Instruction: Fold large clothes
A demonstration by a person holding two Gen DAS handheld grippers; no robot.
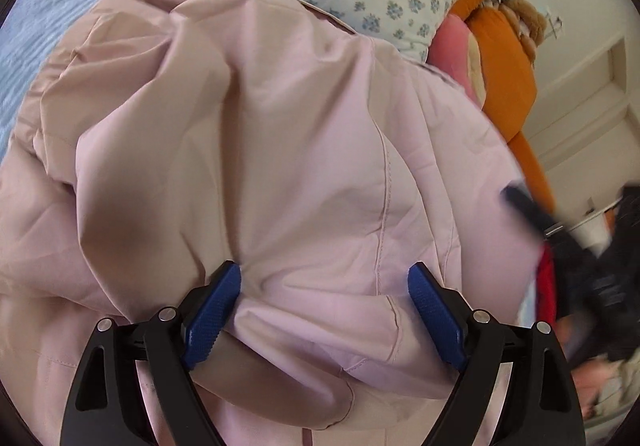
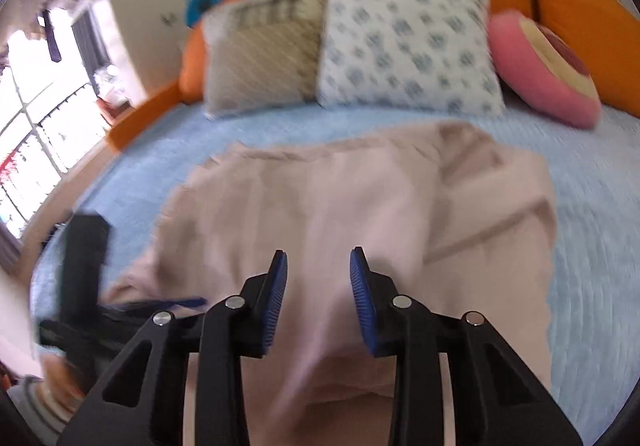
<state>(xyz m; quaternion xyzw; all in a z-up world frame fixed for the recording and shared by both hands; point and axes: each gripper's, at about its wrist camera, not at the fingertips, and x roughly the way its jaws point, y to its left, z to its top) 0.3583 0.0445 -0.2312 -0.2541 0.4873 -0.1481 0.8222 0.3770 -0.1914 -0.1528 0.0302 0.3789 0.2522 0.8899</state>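
Jacket (image 1: 280,149) fabric, pale pink, bulges up between the pads of the left claw (image 1: 324,310), which stands wide: the left pad presses into a fold of the cloth, while the right pad sits just beside the cloth, and no pinch has been made. The right claw (image 2: 318,298) is narrow, its pads apart with nothing between them; in its own view it hangs above the near part of the jacket, and that whole view is smeared. In the left wrist view the right claw shows only as a dark blur at the right edge.

Outward from the claws, the jacket lies in a rumpled heap on the blue bedspread (image 2: 592,246), roughly in the middle of the bed, with a long seam running down its top layer and loose folds bunched on its left side. Beyond it, at the far end, a tan pillow (image 2: 264,57), a flowered pillow (image 2: 404,37) and a round pink cushion (image 2: 548,69) lean against the orange headboard (image 2: 580,17).

Judging from this, the fold is at an early stage: the garment is not yet flat, and neither claw has a grip. The next move seems to call for the left claw to close on the fold under it, and for the right claw to find an edge to the right, so the cloth can be spread.
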